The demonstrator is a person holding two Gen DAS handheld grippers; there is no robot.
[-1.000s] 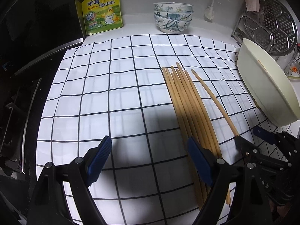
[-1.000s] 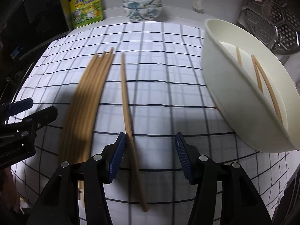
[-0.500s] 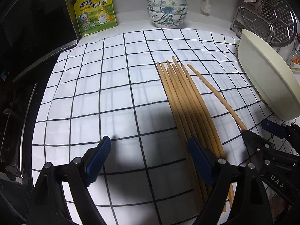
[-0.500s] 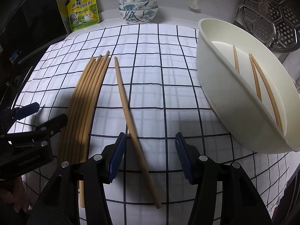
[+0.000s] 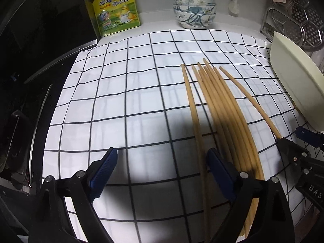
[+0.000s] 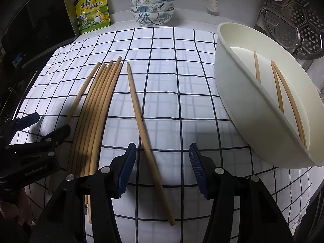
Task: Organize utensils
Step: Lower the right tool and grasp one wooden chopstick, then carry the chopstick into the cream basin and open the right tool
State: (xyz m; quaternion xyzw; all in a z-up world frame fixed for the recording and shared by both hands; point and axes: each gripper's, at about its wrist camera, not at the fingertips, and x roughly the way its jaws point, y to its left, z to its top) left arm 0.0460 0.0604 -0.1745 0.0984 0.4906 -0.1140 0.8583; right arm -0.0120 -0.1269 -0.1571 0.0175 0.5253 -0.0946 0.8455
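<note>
So the whole surface is covered by a white cloth with a dark grid, and the biggest thing on it is the cream tub tipped on its side at the right, mouth facing the camera, with three chopsticks already lying inside, one a bit apart from the other two. Behind it there's a perforated metal steamer rack, and at the back a stack of flower-pattern bowls that look empty from here, plus a yellow seasoning pouch. The rest of the chopsticks are out on the cloth: a tight bundle left of centre, one that sits just off its left side, and a single loose chopstick to the right of the bundle. These look like light, stiff bamboo sticks, round and smooth, so my guess is they'll roll or pivot if pinched near a tip; grabbing near the thicker end or around the middle seems safer, and taking one at a time beats raking the bundle. The right tongs are open and straddle the loose chopstick without the pads pressing on it. The left tongs have just been opening wider and are spread, with the stray stick passing between the pads, not gripped, and the right pad sitting by the bundle.
</note>
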